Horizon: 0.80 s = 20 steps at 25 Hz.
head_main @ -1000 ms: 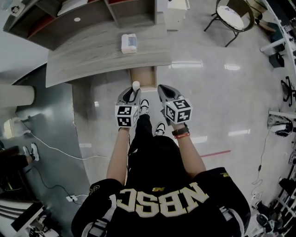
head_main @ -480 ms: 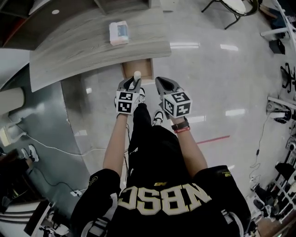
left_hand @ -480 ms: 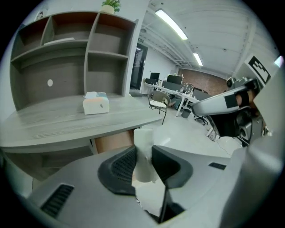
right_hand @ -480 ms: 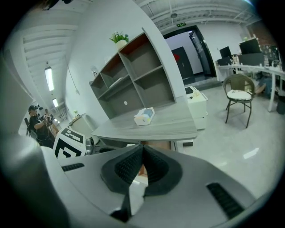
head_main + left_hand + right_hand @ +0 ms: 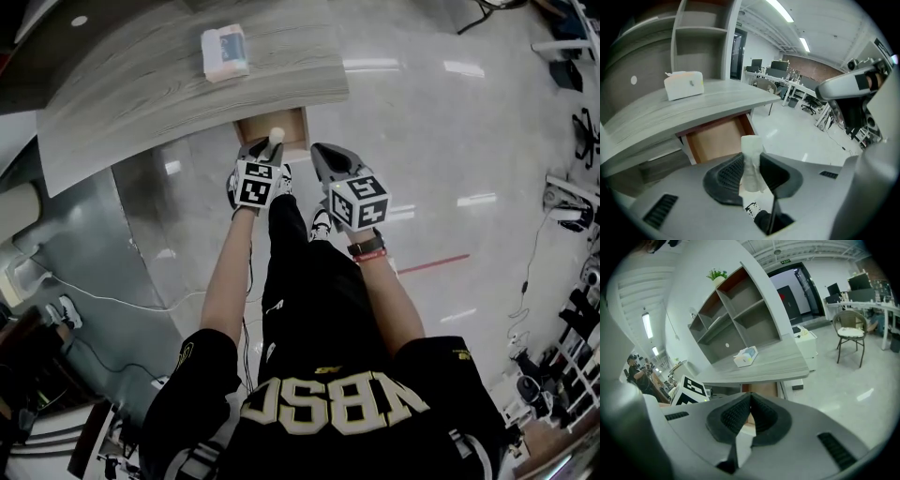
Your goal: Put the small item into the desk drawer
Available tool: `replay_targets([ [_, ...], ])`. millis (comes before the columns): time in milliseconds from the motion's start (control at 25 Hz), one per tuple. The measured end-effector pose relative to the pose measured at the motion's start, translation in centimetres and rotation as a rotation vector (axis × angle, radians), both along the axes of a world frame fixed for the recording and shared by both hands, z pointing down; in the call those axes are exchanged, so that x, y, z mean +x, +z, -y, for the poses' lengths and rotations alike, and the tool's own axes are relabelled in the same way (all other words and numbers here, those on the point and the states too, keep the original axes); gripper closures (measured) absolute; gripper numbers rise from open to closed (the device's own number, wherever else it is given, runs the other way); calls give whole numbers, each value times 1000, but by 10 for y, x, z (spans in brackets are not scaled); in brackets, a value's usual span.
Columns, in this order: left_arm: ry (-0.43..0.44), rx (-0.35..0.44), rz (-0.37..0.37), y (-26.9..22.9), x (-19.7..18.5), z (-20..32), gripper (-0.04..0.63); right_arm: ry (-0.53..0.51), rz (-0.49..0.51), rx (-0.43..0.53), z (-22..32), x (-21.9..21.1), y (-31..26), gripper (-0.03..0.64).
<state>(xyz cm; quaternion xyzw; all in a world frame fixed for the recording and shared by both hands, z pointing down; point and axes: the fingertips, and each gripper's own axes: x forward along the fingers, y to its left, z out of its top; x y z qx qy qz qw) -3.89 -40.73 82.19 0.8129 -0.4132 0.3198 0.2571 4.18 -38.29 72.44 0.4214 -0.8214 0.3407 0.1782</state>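
White and narrow, of what looks like thin plastic or paper, the small item [image 5: 751, 147] is held upright between the ribbed black pads of the left gripper [image 5: 751, 164], which are clenched on its lower half. It is carried in the air just in front of the open wooden drawer [image 5: 717, 140] under the grey wood-grain desk [image 5: 693, 110] and has not yet been put in. It is judged to be very light and probably soft, so that a gentle grip at mid-height should be enough; a harder squeeze could crush it. The right gripper [image 5: 750, 411] is closed on nothing. One small item, one drawer, one white tissue box [image 5: 684, 85] and two grippers are counted.
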Motion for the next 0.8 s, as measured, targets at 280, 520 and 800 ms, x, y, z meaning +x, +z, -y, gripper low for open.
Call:
replay_targets([
  [280,140,-46,113,48,5,2,476,63,11,-30,8,10,24,609],
  [520,288,-40,225,83,13,6,476,137,10,-60,7,23,41,609],
  [800,423,-71,286,122,31,-1,474,179,40,-92,2,32,54,609],
])
